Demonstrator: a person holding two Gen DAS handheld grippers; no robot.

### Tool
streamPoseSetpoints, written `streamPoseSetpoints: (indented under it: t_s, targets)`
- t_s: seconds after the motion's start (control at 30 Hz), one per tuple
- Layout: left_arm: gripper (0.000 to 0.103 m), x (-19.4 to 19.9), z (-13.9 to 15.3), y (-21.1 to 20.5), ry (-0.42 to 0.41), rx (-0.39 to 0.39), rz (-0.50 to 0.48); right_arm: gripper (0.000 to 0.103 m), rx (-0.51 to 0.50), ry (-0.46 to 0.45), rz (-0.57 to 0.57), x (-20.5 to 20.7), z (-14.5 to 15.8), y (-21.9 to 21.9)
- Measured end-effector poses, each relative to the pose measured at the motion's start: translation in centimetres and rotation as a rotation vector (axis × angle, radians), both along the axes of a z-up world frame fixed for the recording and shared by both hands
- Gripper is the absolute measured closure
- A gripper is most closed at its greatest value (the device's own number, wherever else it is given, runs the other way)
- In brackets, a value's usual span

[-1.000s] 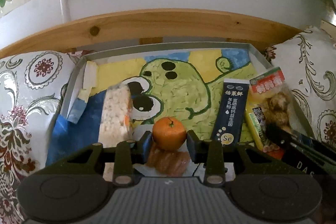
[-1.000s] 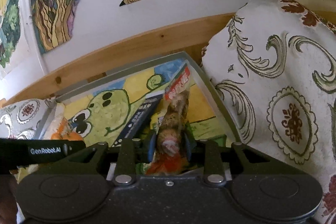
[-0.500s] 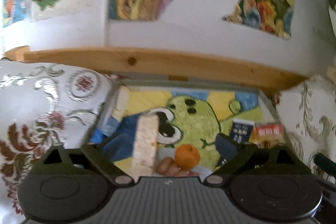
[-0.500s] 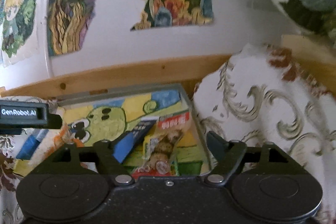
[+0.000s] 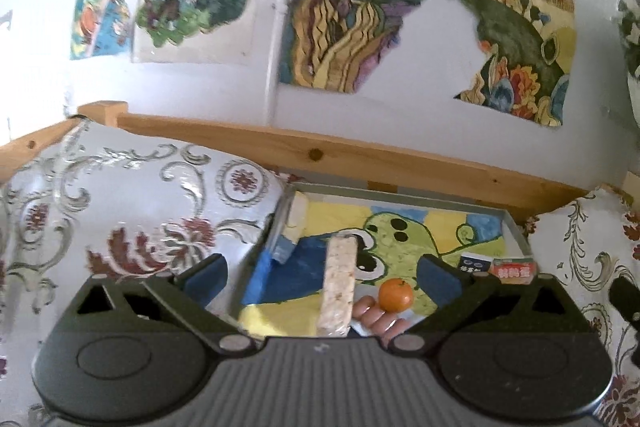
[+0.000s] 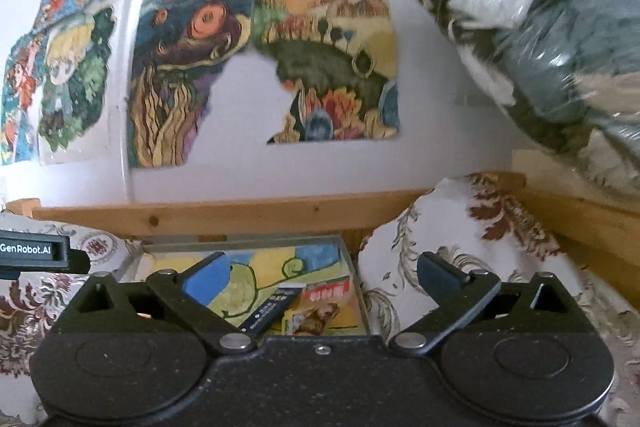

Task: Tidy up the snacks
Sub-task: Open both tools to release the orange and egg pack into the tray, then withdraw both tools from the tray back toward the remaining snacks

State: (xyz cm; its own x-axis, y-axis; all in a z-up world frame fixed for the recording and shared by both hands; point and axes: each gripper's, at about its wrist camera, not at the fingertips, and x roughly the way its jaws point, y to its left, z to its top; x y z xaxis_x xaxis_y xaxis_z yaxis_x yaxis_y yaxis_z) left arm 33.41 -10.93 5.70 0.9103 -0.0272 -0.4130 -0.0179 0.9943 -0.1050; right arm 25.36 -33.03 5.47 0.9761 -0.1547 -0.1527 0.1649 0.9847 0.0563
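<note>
**newb:** Looking at the tray [image 5: 516, 227]: rice cracker pack [image 5: 338, 283] at 9 o'clock of the tangerine [image 5: 395, 295]. Both hand-held grippers, left [image 5: 320, 277] and right [image 6: 320, 277], gape wide, empty.

**mod:** Cracker's probably light and brittle, so pinch its long edges gently. Tangerine's soft and rolls; grab across its middle.

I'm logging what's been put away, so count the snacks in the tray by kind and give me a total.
Fruit: 1, the orange.
Rice cracker packs: 1.
Sausage packs: 1.
Dark stick boxes: 1.
Red-labelled bags: 1.
Total: 5, all lying in the tray.
</note>
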Motion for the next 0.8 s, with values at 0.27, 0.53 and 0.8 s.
streamPoseSetpoints:
  t_s: [0.27, 0.53, 0.8]
  targets:
    - [0.000, -4.2, 0.4, 1.2, -0.024, -0.020, 0.018, 0.001, -0.014, -0.035, 0.011, -5.0, 0.7, 0.7]
    - [0.000, -8.4, 0.1, 2.2, -0.036, -0.017, 0.002, 0.001, -0.032, -0.029, 0.019, -9.9, 0.1, 2.2]
    - [0.000, -12.2, -0.9, 4.1, -0.033, -0.026, 0.007, 0.001, -0.044, -0.003, 0.018, -14.1, -0.4, 3.6]
